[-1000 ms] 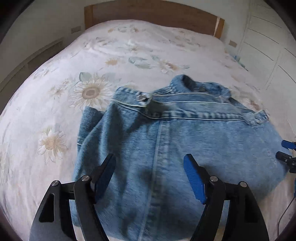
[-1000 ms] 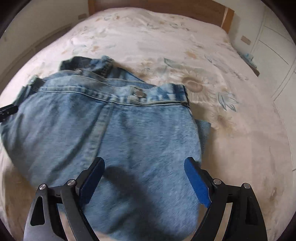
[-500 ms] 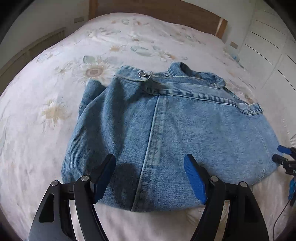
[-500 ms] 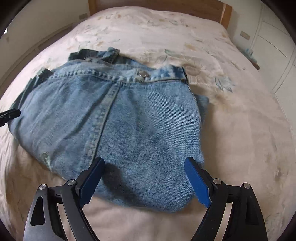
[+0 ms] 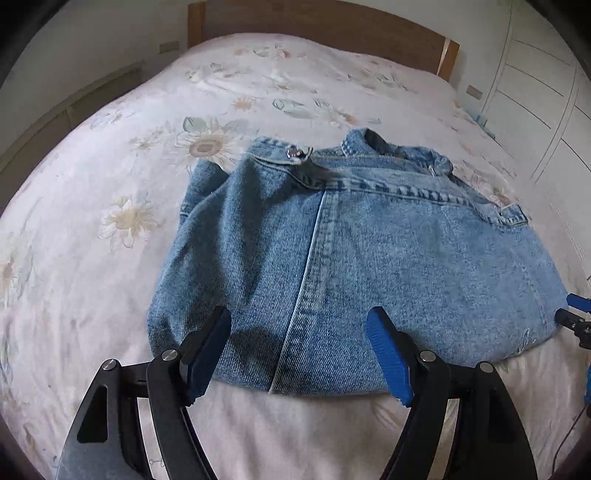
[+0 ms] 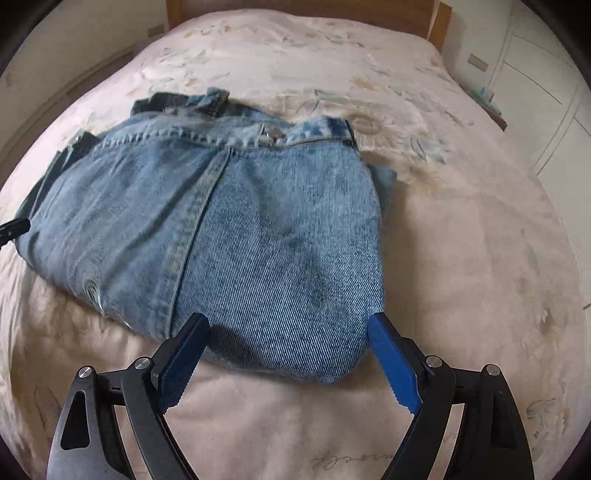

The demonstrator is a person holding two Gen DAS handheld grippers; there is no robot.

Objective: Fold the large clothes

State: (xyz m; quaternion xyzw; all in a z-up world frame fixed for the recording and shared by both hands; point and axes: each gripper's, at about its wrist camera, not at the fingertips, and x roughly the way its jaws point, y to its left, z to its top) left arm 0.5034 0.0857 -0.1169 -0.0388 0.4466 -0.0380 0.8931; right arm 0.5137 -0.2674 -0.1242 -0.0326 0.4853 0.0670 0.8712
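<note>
The denim jacket (image 5: 354,266) lies folded into a thick bundle on the bed (image 5: 110,206), collar and metal button (image 5: 294,151) turned toward the wooden headboard (image 5: 332,26). Both tongs hang just above its near edge, spread wide and gripping nothing: the left tongs (image 5: 299,332) over the middle seam, the right tongs (image 6: 288,336) over the bundle's rounded corner

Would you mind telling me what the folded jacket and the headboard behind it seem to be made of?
The folded jacket looks like stonewashed blue denim: diagonal twill weave, faded patches, topstitched seams, a metal snap. The headboard appears to be wood or wood veneer, matte and warm brown; its grain is too blurred to confirm.
</note>
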